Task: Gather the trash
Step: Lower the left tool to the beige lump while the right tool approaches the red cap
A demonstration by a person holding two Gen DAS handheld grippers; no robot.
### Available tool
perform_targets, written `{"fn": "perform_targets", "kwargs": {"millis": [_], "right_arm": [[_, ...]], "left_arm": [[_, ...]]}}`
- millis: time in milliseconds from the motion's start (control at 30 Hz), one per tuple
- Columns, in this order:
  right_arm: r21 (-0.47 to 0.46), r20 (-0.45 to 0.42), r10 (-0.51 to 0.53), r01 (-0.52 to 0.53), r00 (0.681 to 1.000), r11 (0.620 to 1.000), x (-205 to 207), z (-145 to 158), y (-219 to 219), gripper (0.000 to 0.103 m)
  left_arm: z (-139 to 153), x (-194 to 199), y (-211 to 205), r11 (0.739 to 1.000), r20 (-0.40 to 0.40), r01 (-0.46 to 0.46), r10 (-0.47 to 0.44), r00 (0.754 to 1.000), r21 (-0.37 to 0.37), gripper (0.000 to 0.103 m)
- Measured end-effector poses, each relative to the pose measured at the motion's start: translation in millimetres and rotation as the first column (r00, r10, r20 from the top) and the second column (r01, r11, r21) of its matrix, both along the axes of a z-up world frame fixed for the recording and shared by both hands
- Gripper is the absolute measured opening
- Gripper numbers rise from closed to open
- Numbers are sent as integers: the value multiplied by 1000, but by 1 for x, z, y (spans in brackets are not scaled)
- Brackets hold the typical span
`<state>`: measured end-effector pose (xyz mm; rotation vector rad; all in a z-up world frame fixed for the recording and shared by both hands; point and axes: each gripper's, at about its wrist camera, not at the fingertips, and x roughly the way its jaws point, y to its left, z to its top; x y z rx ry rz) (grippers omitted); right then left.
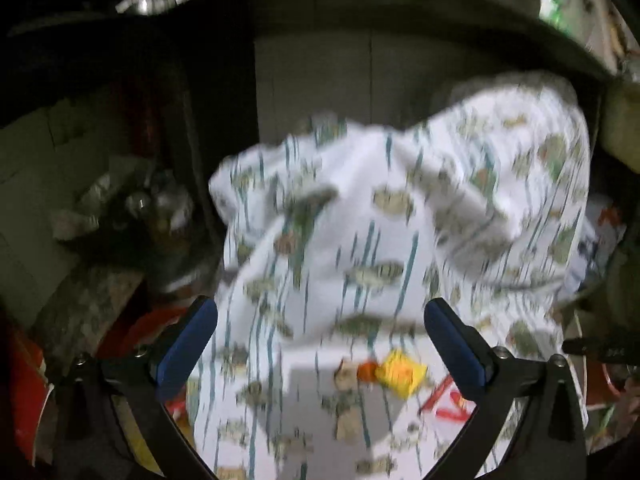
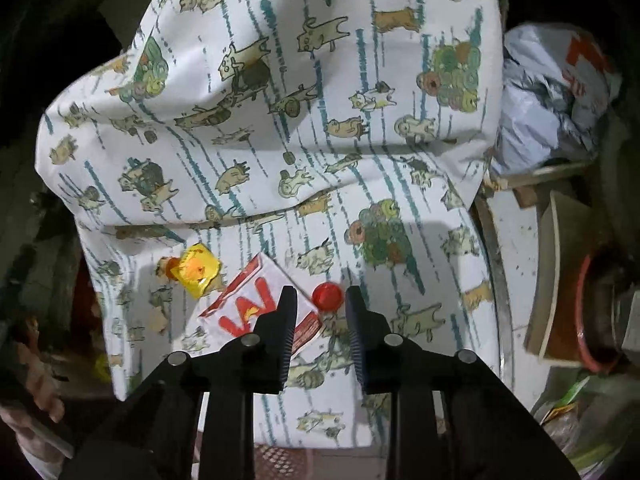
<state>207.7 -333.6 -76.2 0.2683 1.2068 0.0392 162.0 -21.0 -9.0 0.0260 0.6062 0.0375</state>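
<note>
Dim cluttered corner, cat-print cloth holds the trash: right gripper half-closed, straddling red cap beside white packet, not pinching yet; next: squeeze; left gripper wide open, empty, above yellow wrapper.

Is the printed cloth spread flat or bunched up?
Bunched up: the printed cloth rises in thick folds behind the yellow wrapper.

Crumpled paper and a bowl crowd the cloth's right edge.
</note>
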Motion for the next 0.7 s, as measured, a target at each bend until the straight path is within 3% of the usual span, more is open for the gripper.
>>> {"fn": "perform_targets", "kwargs": {"millis": [167,233,333,400,467,533,600,700], "right_arm": [[48,-102,-14,19,995,999,17,-23,2,28],[47,-127,-34,40,991,998,22,-28,3,31],[29,-157,-51,56,986,998,27,-36,8,56],[8,-176,-59,62,983,998,29,-41,10,56],[1,-200,-60,62,978,998,31,-46,12,56],[-8,-221,-60,59,973,998,32,-51,13,56],[-12,-229,-60,58,972,998,32,-53,14,56],[-17,-238,-62,60,969,998,33,-54,15,56]], "left_arm": [[-11,21,0,997,-122,68,-71,990,-32,103],[-25,34,0,998,-225,57,-63,972,-32,103],[-61,56,-5,998,-436,69,-56,898,14,103],[-90,64,-8,996,-561,75,-41,827,38,98],[-112,69,-10,997,-643,79,-65,763,-7,69],[-130,71,-14,994,-704,90,-107,702,-61,50],[-141,71,-18,991,-729,87,-132,672,-99,49],[-148,72,-24,994,-750,75,-111,653,-81,49]]}}
